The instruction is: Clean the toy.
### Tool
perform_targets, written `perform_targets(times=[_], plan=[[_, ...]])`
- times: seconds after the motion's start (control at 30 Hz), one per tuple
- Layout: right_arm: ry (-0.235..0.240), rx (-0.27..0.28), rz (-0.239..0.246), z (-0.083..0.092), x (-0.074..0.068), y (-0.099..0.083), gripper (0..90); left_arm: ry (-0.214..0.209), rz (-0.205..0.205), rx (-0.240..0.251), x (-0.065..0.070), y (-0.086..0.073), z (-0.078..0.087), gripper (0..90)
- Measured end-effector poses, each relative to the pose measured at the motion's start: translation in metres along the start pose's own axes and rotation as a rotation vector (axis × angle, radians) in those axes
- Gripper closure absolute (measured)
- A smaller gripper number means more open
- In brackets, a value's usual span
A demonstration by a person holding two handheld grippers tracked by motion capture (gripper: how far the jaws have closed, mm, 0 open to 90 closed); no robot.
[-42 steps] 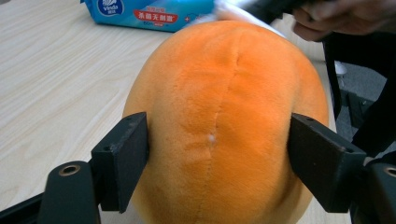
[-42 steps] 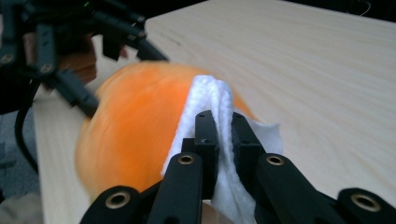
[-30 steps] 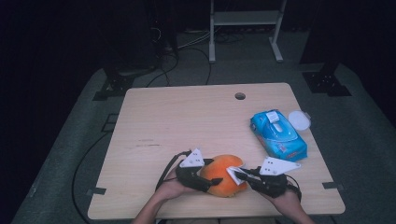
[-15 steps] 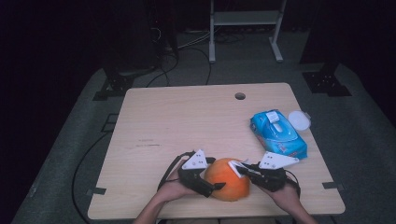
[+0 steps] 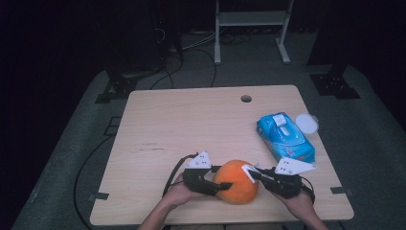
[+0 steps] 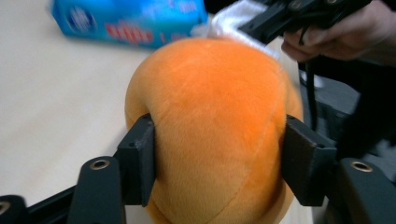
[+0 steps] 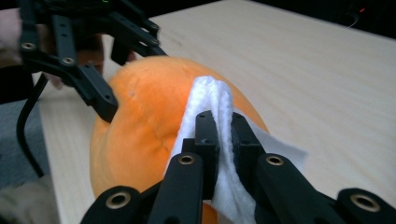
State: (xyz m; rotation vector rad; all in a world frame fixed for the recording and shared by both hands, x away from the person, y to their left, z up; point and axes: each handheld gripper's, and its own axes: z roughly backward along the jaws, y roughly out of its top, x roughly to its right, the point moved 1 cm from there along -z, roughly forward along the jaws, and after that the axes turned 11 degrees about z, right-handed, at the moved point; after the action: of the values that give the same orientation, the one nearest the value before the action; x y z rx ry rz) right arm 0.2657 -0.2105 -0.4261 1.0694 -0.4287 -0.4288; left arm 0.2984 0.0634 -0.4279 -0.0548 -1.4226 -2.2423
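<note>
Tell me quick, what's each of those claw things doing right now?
Left gripper: jaws have just been closing, now squeezing the orange plush ball.
Right gripper: shut on a white wipe, against the ball.

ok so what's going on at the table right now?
A person is wiping an orange plush ball near the table's front edge. The left gripper has just been closing and now clamps the ball from both sides. The right gripper is shut on a white wipe and presses it against the ball. A blue wipes pack and a white lid lie to the right.
</note>
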Motion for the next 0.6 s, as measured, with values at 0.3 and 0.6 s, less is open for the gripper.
perform_targets(times=[0.3,0.6], plan=[[0.018,0.058,0.048,-0.021,-0.009,0.027,83.6,0.159,-0.119,-0.057,0.003,0.003,0.0,35.7],[0.011,0.015,0.114,-0.033,-0.014,0.032,83.6,0.15,-0.045,-0.049,-0.008,-0.002,-0.002,15.7]])
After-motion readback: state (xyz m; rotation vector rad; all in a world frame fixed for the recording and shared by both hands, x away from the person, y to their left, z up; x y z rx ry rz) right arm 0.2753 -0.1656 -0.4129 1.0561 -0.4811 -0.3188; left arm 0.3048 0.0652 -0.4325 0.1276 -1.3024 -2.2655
